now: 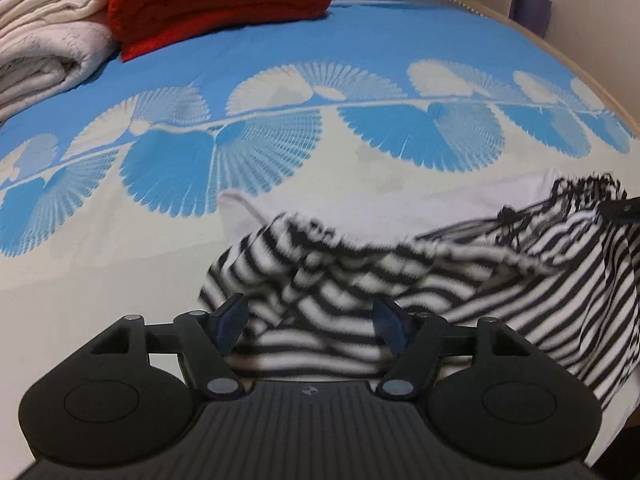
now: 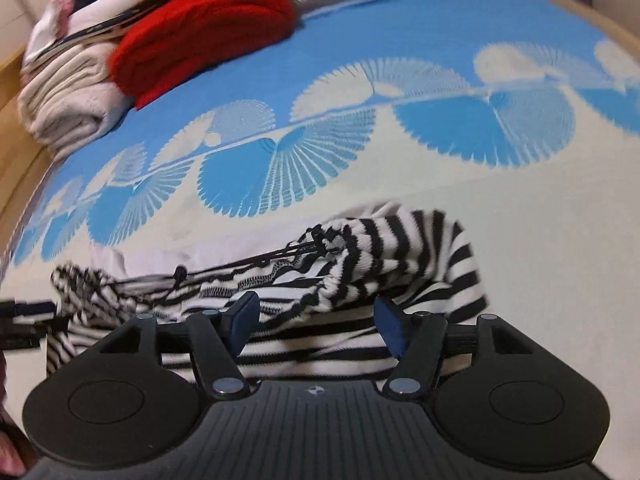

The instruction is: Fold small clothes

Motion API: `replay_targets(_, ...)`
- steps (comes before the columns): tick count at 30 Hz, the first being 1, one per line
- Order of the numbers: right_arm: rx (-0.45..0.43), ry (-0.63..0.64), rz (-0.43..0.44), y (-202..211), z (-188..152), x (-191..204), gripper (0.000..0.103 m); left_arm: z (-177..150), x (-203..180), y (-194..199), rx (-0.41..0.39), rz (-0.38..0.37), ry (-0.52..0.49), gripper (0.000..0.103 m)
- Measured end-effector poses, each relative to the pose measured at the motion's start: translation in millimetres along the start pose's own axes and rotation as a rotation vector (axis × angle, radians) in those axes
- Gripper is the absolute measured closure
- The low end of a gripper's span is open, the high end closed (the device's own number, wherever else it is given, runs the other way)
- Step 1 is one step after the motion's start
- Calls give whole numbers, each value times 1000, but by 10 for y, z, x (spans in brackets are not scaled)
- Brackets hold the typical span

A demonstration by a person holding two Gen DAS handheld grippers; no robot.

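Note:
A small black-and-white striped garment [image 1: 440, 280] lies bunched on the bed cover, with a black drawstring at its top edge. It also shows in the right wrist view [image 2: 380, 256]. My left gripper [image 1: 310, 322] is open, its blue pads spread apart over the garment's left end. My right gripper [image 2: 316, 324] is open too, its pads wide apart just above the garment's near edge. Part of the right gripper [image 1: 622, 210] shows at the garment's far right corner. A white cloth [image 1: 400, 208] lies under the garment.
The bed cover [image 1: 320, 52] is blue and white with fan patterns. A folded red blanket [image 1: 216, 4] and rolled white blankets [image 1: 44, 40] lie at the far left. A wooden bed edge [image 2: 16, 152] runs along the left.

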State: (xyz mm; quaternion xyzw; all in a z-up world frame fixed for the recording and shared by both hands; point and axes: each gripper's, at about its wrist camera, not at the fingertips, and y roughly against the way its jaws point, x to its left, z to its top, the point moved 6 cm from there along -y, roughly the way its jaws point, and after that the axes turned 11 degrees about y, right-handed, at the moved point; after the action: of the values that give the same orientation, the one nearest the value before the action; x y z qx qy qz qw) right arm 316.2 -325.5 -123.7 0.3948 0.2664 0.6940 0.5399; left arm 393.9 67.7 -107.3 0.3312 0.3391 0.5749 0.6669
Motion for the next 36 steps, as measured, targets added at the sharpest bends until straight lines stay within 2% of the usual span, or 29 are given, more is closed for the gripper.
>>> replay_targets(1, 7, -20, -16, -53, 17, -1, 42, 27, -26, -16, -10, 10, -12, 29)
replay_targets(3, 26, -43, -57, -147, 48, 3, 56, 106, -44, -81, -42, 58, -55, 30)
replay_targets(4, 31, -54, -85, -185, 84, -19, 60, 149, -24, -114, -52, 87, -60, 34)
replay_targets(6, 20, -69, -132, -197, 165, -58, 77, 230, 45, -201, -36, 94, -11, 51)
replay_targets(7, 7, -78, -143, -201, 223, -89, 79, 266, 75, -245, -17, 65, 33, 70)
replay_targets(8, -8, -99, -143, -216, 280, -115, 87, 306, 90, -286, 4, 31, 74, 82)
replay_targets(10, -38, -152, -131, -251, 383, -175, 89, 397, 91, -334, 4, 19, 90, 91)
replay_targets(11, -53, -172, -130, -267, 439, -193, 90, 451, 99, -328, -12, 31, 85, 92)
replay_targets(13, -90, -214, -125, -280, 551, -223, 91, 609, 175, -279, -65, 36, 145, 93)
replay_targets(16, -191, -248, -110, -253, 764, -216, 92, 809, 320, -169, -144, -17, 316, 93)
replay_targets(18, -264, -261, -99, -215, 897, -203, 92, 848, 314, -191, -167, 3, 336, 90)
replay_targets(20, -308, -266, -102, -236, 990, -176, 89, 810, 269, -345, -122, 68, 308, 80)
replay_targets(22, -261, -275, -109, -406, 1002, -167, 73, 696, 213, -571, 8, 88, 248, 75)
replay_targets(23, -197, -273, -106, -548, 971, -164, 53, 664, 228, -616, 33, 115, 247, 73)
replay_targets(25, -82, -269, -101, -778, 860, -148, 52, 685, 294, -573, 28, 109, 300, 68)
replay_targets(27, -48, -273, -134, -800, 809, -151, 51, 743, 367, -465, 17, 85, 358, 61)
replay_targets(28, -46, -260, -137, -769, 816, -144, 51, 761, 386, -405, 10, 77, 377, 56)
replay_targets(32, -81, -184, -182, -529, 831, -133, 45, 705, 395, -264, 21, 112, 382, 56)
replay_targets(36, -83, -205, -211, -295, 693, -228, 45, 535, 407, -117, 9, 144, 392, 56)
